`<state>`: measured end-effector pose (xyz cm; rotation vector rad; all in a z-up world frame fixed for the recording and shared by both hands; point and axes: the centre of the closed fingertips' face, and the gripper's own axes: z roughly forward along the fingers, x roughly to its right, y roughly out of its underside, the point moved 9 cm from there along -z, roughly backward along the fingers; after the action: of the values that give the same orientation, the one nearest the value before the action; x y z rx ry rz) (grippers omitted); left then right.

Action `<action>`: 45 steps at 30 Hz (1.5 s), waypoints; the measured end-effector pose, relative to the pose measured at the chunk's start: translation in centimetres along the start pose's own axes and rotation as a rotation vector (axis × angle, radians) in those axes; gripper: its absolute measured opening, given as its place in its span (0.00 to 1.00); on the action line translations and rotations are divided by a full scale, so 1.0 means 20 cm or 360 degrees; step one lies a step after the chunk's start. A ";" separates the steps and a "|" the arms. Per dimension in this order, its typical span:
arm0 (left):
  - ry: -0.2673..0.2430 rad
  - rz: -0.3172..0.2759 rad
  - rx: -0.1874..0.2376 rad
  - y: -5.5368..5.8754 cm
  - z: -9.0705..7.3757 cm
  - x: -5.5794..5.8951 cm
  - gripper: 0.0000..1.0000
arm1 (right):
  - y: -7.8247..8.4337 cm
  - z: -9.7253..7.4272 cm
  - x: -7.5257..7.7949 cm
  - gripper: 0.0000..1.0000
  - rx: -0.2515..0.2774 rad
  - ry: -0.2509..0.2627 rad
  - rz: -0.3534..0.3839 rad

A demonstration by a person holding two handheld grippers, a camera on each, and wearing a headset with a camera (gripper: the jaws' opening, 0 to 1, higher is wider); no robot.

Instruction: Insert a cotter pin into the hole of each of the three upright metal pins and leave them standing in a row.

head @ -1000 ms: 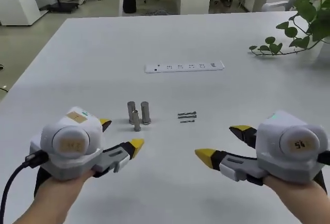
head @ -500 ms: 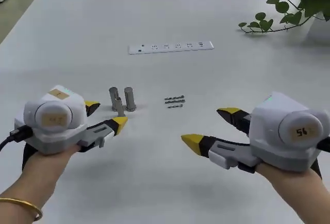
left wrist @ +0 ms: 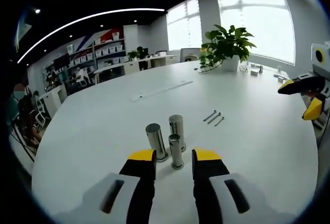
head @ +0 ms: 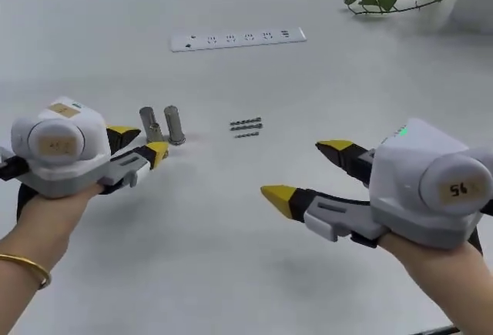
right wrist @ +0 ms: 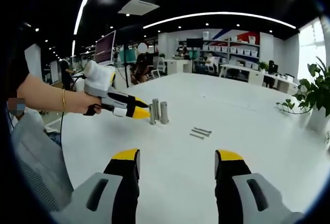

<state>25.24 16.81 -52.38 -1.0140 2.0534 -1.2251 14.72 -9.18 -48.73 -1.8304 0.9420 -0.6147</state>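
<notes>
Three pins [head: 160, 125] stand bunched just ahead of my left gripper [head: 142, 141], partly open and empty, so nudging in could topple them; my right gripper [head: 306, 170], wide open and empty, hangs short of what look like three cotters [head: 246, 126].

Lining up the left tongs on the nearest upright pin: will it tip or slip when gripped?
Probably tips easily: the nearest pin is tall and narrow, with two other pins close behind, so a nudge could topple several. Its polished metal looks slippery, and is likely heavy for its size.
</notes>
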 end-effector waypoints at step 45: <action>0.0290 0.0085 -0.0017 0.02 0.03 0.11 0.07 | 0.04 0.02 0.02 0.57 -0.0045 0.0010 0.0075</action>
<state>24.27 14.93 -53.14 -0.8737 2.2125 -1.3225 15.00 -9.52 -49.64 -1.8271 1.0003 -0.5809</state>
